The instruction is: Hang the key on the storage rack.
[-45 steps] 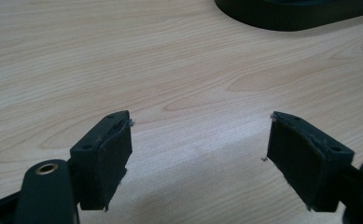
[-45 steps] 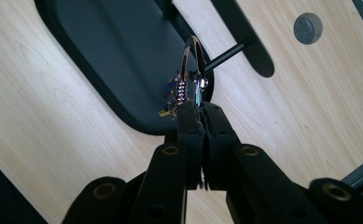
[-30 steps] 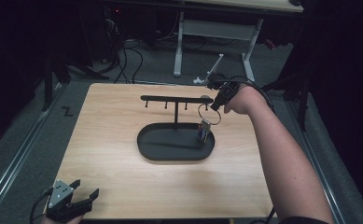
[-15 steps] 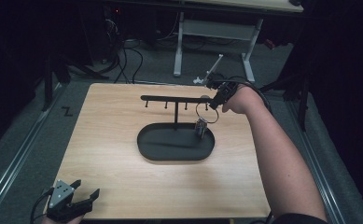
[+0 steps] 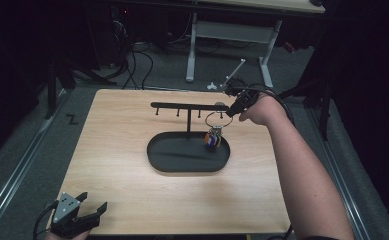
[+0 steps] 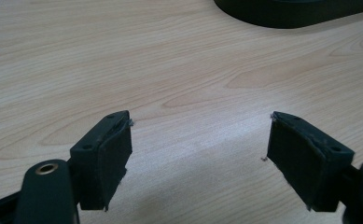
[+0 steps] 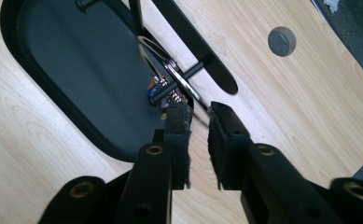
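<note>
Key ring [image 7: 179, 79] between parted jaws

Light wooden table [image 5: 132, 165] set on grey carpeted floor [image 5: 27, 150], white-legged desk [image 5: 232, 45] placed behind, cables [image 5: 132, 65] strewn beneath, surroundings kept dark

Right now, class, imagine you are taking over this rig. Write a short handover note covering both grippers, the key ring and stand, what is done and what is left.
Left gripper: open, holding nothing, low over the table's near left corner.
Right gripper: its jaws have just been opening; the key ring runs between the pads, no longer pinched.
Things: the key ring looks hooked over the end peg of the stand, with its coloured charm dangling over the tray.
Done: hanging, apparently.
Left: open the right gripper wider and back it off without snagging the ring.
</note>
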A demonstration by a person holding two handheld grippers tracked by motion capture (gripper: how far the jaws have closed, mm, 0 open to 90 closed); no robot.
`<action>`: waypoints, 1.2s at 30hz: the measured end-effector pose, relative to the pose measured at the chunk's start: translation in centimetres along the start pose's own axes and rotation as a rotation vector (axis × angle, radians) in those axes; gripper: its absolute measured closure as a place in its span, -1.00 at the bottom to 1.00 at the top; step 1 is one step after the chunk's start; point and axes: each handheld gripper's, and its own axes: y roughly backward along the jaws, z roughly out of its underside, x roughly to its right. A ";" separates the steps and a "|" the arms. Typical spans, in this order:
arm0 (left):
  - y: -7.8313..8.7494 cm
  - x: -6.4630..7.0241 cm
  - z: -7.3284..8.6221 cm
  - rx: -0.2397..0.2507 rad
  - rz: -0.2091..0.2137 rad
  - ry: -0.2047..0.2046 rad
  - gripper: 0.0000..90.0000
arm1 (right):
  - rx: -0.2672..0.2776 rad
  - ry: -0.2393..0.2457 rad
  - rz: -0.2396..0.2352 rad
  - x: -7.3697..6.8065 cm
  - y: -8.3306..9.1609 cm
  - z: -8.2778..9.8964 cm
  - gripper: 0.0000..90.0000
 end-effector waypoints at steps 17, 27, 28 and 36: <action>-2.7 1.2 -1.8 -0.006 0.059 -0.053 -0.50 | 0.031 -0.086 0.003 -1.0 -3.4 5.2 0.07; -4.9 1.9 -3.3 0.002 0.109 -0.070 -0.51 | 0.082 -0.178 0.011 -3.1 -6.9 10.0 -0.31; -5.1 1.9 -3.4 0.000 0.112 -0.074 -0.51 | 0.092 -0.191 -0.011 -3.4 -7.3 10.5 -0.35; -6.4 2.5 -4.2 0.004 0.130 -0.086 -0.52 | 0.205 -0.250 0.049 -6.0 -9.7 15.5 -0.41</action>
